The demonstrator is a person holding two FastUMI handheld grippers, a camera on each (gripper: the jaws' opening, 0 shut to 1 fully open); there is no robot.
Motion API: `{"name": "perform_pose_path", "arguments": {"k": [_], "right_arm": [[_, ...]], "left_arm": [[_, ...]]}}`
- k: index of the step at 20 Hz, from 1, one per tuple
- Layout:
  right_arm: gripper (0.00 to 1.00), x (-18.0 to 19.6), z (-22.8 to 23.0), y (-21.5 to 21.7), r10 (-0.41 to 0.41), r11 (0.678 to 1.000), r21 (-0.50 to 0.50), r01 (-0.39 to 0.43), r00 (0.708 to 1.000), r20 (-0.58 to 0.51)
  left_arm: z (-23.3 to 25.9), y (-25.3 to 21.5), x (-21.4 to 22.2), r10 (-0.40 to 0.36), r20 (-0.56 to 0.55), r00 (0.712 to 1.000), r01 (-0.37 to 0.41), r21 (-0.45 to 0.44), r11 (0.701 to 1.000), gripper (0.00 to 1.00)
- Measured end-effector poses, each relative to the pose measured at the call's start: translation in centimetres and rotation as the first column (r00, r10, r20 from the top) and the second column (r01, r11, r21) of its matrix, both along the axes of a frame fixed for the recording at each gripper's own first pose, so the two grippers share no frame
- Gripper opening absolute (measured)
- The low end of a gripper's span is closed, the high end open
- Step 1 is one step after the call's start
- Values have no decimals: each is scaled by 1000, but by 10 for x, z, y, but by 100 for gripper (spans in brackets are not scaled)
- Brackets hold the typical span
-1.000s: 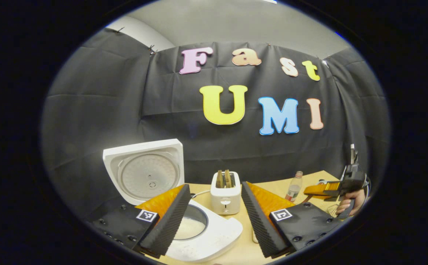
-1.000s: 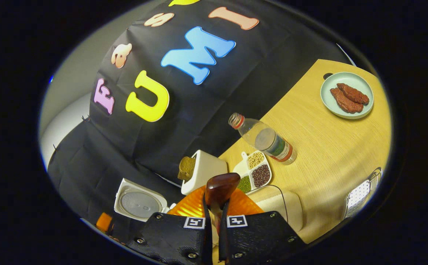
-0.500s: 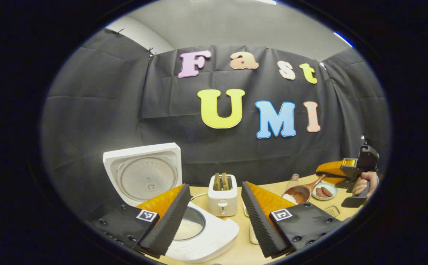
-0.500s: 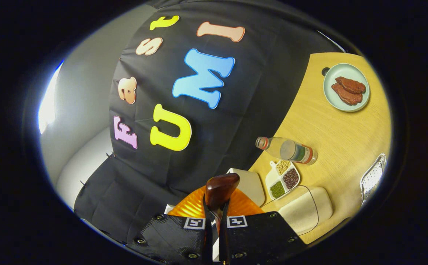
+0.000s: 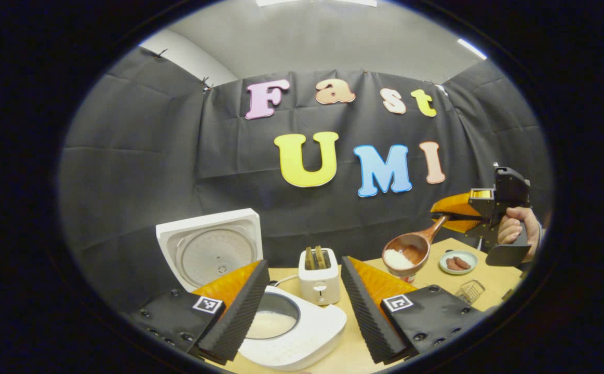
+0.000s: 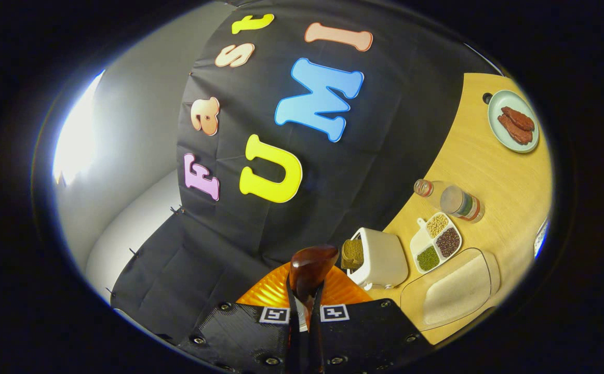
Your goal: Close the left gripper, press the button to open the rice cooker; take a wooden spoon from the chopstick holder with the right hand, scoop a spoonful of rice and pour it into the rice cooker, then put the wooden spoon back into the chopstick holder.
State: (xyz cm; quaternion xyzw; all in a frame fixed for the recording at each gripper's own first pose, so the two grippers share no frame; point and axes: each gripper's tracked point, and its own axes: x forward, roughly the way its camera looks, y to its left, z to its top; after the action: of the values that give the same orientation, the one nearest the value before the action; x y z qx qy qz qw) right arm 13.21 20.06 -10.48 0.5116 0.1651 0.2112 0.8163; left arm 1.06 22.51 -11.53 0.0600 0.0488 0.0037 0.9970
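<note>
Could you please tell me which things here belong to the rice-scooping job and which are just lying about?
Job: wooden spoon holding rice, right gripper, rice cooker, wire chopstick holder, rice container.
Lying about: toaster, bottle, bean dish, plate.

Cooker [image 5: 302, 332] white, lid [image 5: 211, 246] white w/ grey inner disc, rice inside white. Toaster [image 5: 320, 283] white, brown bread in slots. Spoon [image 5: 408, 252] reddish-brown wood, white rice in bowl. Table [image 6: 494, 171] light yellow wood grain. Plate [image 6: 499, 132] pale green w/ red-brown pieces. Tray [image 6: 435, 241] white: tan, dark red, green beans. Bottle [image 6: 450, 200] clear, red cap.
</note>
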Motion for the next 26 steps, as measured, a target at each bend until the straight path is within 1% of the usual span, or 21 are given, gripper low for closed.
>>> {"name": "perform_pose_path", "arguments": {"k": [1,2,3,4,5,6,7,9,10,11,12,13,16,17,19,20,21,24,25,26], "right_arm": [[7,1,1,7,11,1000,-2,-11,1000,2],[7,3,3,13,24,1000,-3,-24,1000,3],[7,4,4,20,33,999,-8,-33,999,7],[7,7,5,26,44,999,-16,-44,999,10],[7,7,5,33,54,998,-21,-53,998,15],[7,10,6,39,63,998,-22,-63,998,16],[7,12,6,46,73,997,-22,-73,997,18],[7,17,5,58,90,996,-29,-89,996,20],[7,19,4,66,101,994,-35,-100,995,21],[7,19,3,74,114,993,-44,-113,993,23],[7,22,2,81,128,990,-54,-127,991,26],[7,25,0,90,142,988,-61,-140,990,26],[7,31,-11,116,177,981,-87,-176,984,5],[7,32,-15,125,185,977,-104,-184,983,3],[7,35,-21,145,205,971,-129,-203,979,5],[7,37,-25,155,213,968,-136,-212,977,-1],[7,37,-31,166,218,965,-148,-217,976,-7],[7,39,-45,198,253,940,-235,-247,967,-7],[7,40,-50,209,267,925,-281,-257,964,-3],[7,41,-58,219,271,904,-343,-255,963,-4]], "left_arm": [[1,4,-2,6,4,1000,-6,-4,1000,96],[2,8,-4,8,7,1000,-8,-8,1000,94],[4,12,-6,13,4,1000,-13,-12,1000,96],[10,16,-9,17,8,1000,-17,-14,1000,94],[19,19,-12,18,22,1000,-17,-16,1000,94],[29,22,-13,23,33,999,-22,-19,1000,96],[36,27,-15,29,37,999,-28,-23,999,94],[51,35,-18,39,50,998,-37,-48,998,94],[59,34,-22,46,58,997,-42,-64,997,96],[66,36,-25,51,62,997,-46,-79,996,96],[73,42,-30,57,63,996,-51,-90,995,93],[77,48,-32,61,66,996,-54,-95,994,94],[66,68,-20,73,71,995,-66,-89,994,96],[65,71,-19,71,68,995,-65,-85,994,94],[69,81,-25,86,72,994,-80,-80,994,94],[68,87,-27,94,71,993,-88,-83,993,96],[68,91,-30,101,71,992,-95,-87,992,96],[63,108,-34,122,72,990,-116,-85,990,96],[60,112,-35,132,69,989,-126,-85,988,94],[57,116,-36,140,70,988,-133,-87,987,94]]}}
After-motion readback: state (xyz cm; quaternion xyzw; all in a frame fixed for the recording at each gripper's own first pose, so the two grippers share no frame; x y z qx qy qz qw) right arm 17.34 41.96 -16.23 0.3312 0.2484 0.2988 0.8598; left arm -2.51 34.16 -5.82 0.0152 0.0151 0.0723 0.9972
